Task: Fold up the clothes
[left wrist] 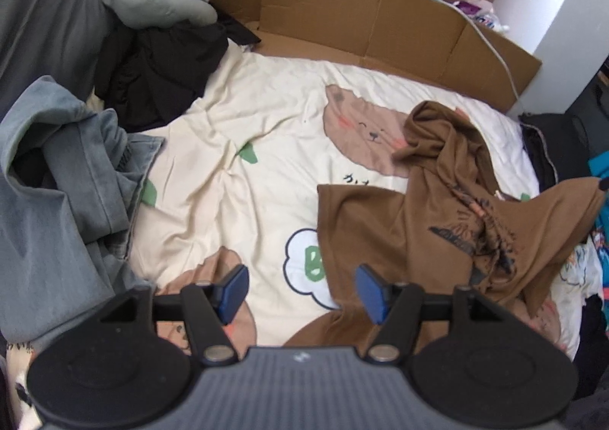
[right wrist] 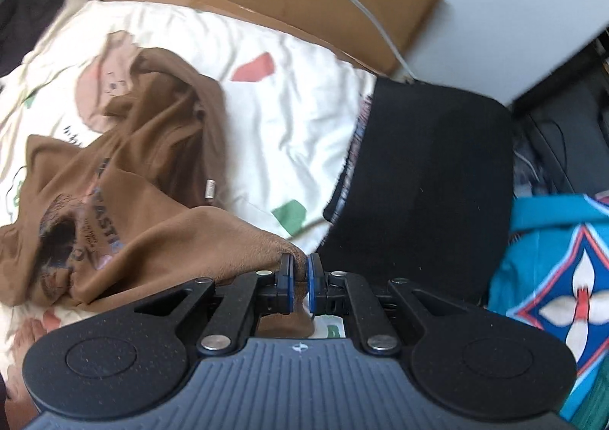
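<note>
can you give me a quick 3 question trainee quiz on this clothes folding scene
1. True or false: the right tongs are shut on the brown t-shirt.
2. What do the left tongs hold? A) the grey jeans B) the brown t-shirt C) nothing
3. Fill in: the brown t-shirt lies crumpled on a cream ____ printed with cartoon bears.

Key:
1. True. A corner of the fabric is pinched between the blue pads.
2. C. The pads stand apart over the duvet, nothing between them.
3. Duvet.
</note>
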